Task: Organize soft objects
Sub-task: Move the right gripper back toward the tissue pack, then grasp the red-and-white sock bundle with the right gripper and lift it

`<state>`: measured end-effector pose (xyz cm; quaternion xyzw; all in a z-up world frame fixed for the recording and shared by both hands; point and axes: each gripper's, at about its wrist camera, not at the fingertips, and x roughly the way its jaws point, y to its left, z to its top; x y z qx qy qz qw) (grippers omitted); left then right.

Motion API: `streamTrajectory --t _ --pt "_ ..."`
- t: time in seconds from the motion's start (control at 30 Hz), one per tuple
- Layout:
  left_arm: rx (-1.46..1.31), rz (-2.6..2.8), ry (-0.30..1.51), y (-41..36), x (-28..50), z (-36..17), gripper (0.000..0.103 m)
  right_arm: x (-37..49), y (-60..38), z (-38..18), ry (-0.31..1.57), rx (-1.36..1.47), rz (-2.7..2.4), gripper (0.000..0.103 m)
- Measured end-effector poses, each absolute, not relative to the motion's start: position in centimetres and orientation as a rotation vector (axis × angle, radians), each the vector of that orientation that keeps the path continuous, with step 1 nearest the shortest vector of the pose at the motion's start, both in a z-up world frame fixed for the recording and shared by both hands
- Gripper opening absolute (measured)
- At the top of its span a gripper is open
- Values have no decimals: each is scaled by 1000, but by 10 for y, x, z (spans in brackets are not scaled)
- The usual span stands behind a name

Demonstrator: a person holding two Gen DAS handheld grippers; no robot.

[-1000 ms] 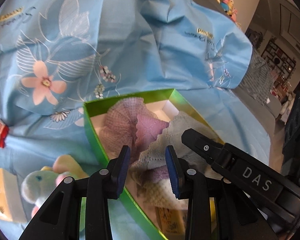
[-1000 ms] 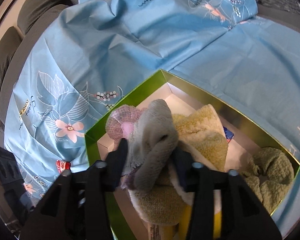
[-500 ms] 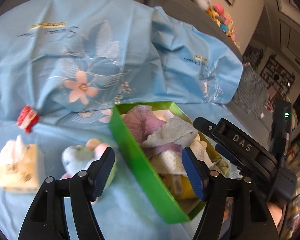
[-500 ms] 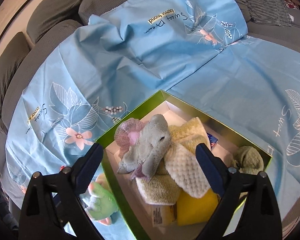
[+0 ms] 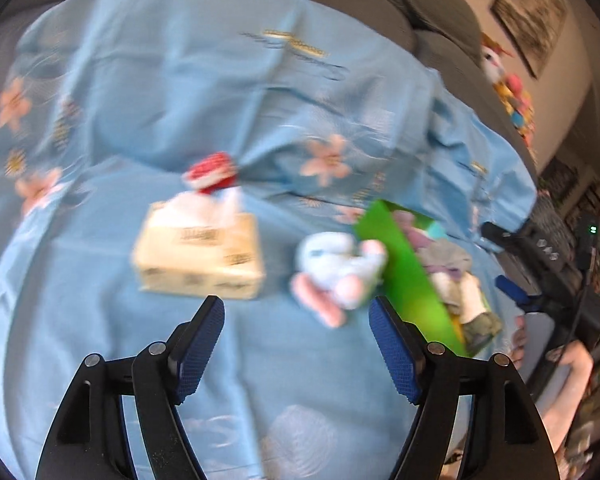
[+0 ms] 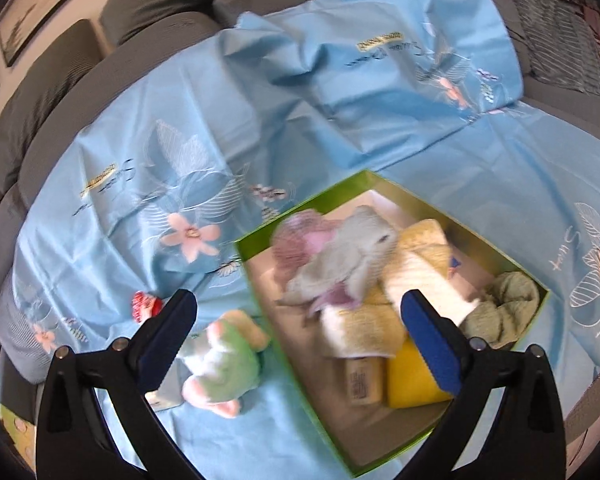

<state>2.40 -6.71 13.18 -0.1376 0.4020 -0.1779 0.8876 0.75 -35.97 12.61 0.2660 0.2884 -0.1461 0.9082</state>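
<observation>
Several soft items, a grey cloth (image 6: 342, 258) uppermost, fill the green box (image 6: 256, 276) for storage; a plush toy (image 5: 340, 266) lies just outside. Left gripper (image 5: 296, 344) and right gripper (image 6: 300, 332): jaws opening, nothing between them.

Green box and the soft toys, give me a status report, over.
Left tongs and right tongs both opening, nothing between them. Grey elephant lies in the green box; plush toy and tissue pack outside it. Nothing in the way.
</observation>
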Motion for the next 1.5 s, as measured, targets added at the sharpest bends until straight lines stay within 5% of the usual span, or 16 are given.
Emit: streamTrajectory --t 0.73,0.93,1.23,1.5 --pt "-511 -30 913 72 37 85 81 131 -180 97 849 518 96 101" --pt "-548 -20 908 88 37 84 81 221 -149 87 948 546 78 82" --pt "-581 20 912 114 42 79 81 315 -137 56 1065 369 -63 68" --pt "-567 1 911 116 42 80 81 336 -133 33 1123 381 -49 40"
